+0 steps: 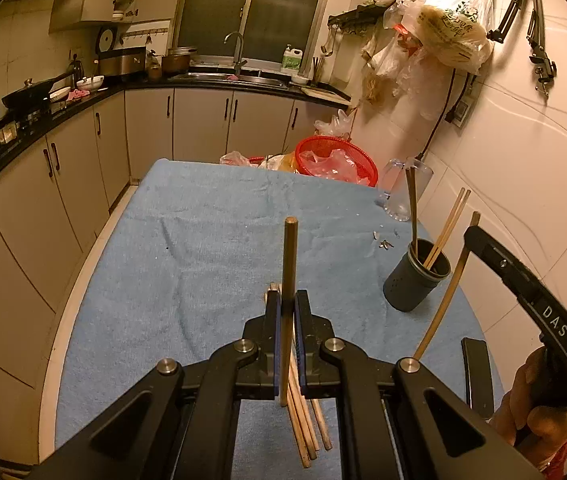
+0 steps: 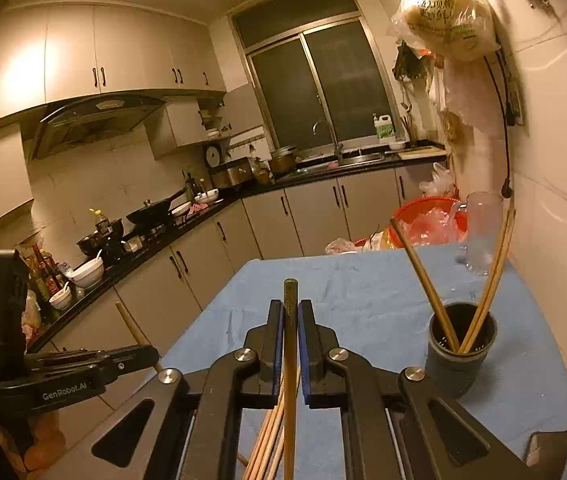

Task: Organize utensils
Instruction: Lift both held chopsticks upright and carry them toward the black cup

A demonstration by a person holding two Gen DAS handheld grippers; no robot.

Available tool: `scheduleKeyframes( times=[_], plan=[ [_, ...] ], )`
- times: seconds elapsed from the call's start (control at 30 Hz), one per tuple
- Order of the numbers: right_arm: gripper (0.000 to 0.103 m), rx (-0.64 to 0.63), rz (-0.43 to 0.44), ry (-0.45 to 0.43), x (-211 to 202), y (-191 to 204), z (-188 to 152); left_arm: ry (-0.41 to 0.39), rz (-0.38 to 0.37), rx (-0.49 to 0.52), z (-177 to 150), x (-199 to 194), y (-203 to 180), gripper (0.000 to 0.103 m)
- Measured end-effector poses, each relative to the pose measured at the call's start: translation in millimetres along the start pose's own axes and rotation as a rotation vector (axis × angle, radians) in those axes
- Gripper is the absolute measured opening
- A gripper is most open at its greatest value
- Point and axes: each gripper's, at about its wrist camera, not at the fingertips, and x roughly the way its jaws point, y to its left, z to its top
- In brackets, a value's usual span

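Observation:
My left gripper (image 1: 287, 304) is shut on one wooden chopstick (image 1: 290, 264) that stands upright between its pads. Several loose chopsticks (image 1: 307, 420) lie on the blue cloth (image 1: 203, 240) under it. My right gripper (image 2: 290, 312) is shut on another chopstick (image 2: 290, 292), also upright. A dark round holder (image 1: 417, 280) (image 2: 461, 348) stands on the cloth near the right wall with three chopsticks leaning in it. The right gripper (image 1: 473, 236) shows just right of the holder in the left wrist view. In the right wrist view, the left gripper (image 2: 151, 354) is at the far left.
A clear glass jug (image 1: 401, 188) (image 2: 481, 232) and a red basket (image 1: 337, 158) with plastic bags sit at the table's far end. A dark flat object (image 1: 477, 376) lies near the right edge. The tiled wall runs close on the right, kitchen cabinets on the left.

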Motion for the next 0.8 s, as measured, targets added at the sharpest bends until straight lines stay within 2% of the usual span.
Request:
scheduleKeyframes(
  times=[0.33, 0.8],
  plan=[
    [0.008, 0.054, -0.058, -0.087, -19.1, -23.0, 13.0, -0.018, -0.009, 0.023, 5.6, -8.9, -6.1, 0.007],
    [0.008, 0.123, -0.125, -0.157, -47.5, -63.6, 24.3, -0.028, -0.069, 0.075, 25.5, -15.6, -40.6, 0.007]
  ],
)
